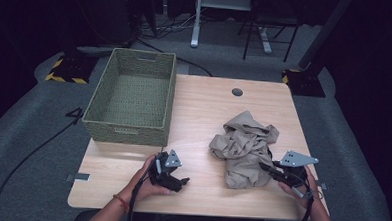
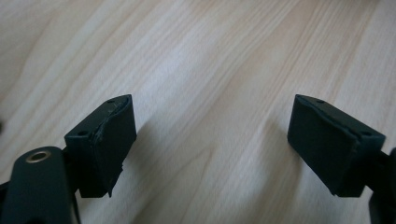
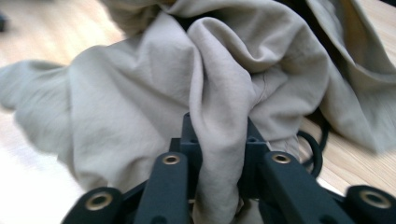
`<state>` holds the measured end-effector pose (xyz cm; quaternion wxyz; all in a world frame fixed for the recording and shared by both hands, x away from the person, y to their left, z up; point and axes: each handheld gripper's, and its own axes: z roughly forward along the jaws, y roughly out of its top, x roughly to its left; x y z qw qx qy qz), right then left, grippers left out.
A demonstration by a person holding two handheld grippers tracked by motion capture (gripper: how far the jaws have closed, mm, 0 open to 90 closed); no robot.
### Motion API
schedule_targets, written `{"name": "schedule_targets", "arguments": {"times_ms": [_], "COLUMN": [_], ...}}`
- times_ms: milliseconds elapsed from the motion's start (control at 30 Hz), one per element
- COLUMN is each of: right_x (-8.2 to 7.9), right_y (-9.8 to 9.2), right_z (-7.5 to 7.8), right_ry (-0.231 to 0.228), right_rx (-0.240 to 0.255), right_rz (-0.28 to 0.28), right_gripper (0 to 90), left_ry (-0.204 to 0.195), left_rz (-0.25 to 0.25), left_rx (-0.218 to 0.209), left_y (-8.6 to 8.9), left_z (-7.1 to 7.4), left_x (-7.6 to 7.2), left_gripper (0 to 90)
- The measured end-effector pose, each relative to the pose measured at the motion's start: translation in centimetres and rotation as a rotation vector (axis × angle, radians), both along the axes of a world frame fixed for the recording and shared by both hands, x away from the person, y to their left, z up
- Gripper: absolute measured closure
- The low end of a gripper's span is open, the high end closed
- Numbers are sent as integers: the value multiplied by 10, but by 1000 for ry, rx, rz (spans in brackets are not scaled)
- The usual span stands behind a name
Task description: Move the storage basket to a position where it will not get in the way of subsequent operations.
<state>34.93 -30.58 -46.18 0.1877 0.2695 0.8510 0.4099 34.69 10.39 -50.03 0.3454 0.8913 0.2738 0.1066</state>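
Your right gripper (image 3: 219,154) is pinching a fold of the crumpled cloth (image 3: 154,93). Your left gripper (image 2: 212,140) is hovering spread wide over the bare table (image 2: 210,56), gripping nothing.

left gripper (image 2: 212,140): jaws apart | right gripper (image 3: 219,140): jaws clamped

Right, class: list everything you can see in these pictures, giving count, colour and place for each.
Table: one, light wood, centre.
Basket: one, green woven, table's far left part.
Cloth: one, beige, crumpled, table's right half.
Cable hole: one, grey, table's far edge.
Left gripper: one, black, open over bare table, near edge.
Right gripper: one, black, shut on a fold of the cloth.
Hands: two, near edge, holding the grippers.
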Motion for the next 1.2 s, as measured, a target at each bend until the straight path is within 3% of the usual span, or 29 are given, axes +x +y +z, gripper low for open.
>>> {"name": "schedule_targets", "arguments": {"times_ms": [167, 267, 333, 467, 600, 667, 767, 867, 900, 967, 1033, 1067, 1100, 1200], "right_x": [-9, -14, -20, -24, -24, -24, -24, -23, -22, -17, -11, -9, -9, -10], "right_y": [8, 11, 7, -5, -21, -28, -32, -32, -31, -25, -20, -17, -17, -19], "right_z": [1, 3, 8, 17, 22, 23, 22, 20, 17, 8, -2, -9, -9, -6], "right_ry": [22, 29, 14, -11, -36, -37, -36, -25, -11, 12, 49, 61, 61, 18], "right_rx": [7, -11, -1, 27, 55, 70, 66, 95, 100, 77, 58, 42, 42, 15], "right_rz": [82, 86, 62, 9, -59, -94, -113, -115, -117, -109, -108, -79, -79, -103], "right_gripper": [771, 516, 401, 350, 323, 309, 295, 272, 266, 252, 311, 537, 537, 748], "left_ry": [-63, -105, -120, -124, -143, -166, -179, -175, -171, -182, -197, -204, -223, -251], "left_rz": [-7, -37, -57, -95, -134, -122, -121, -118, -116, -108, -92, -81, -60, -27], "left_rx": [-43, -79, -104, -142, -106, -94, -69, -33, -33, -29, -41, -52, -50, -67], "left_y": [-20, -39, -51, -74, -95, -103, -110, -112, -112, -109, -105, -102, -98, -84], "left_z": [18, 33, 42, 51, 53, 53, 50, 43, 41, 41, 43, 45, 48, 57], "left_x": [7, 15, 22, 35, 41, 43, 48, 53, 55, 56, 56, 56, 55, 53], "left_gripper": [174, 166, 162, 160, 160, 180, 351, 547, 650, 772, 846, 860, 860, 864]}}
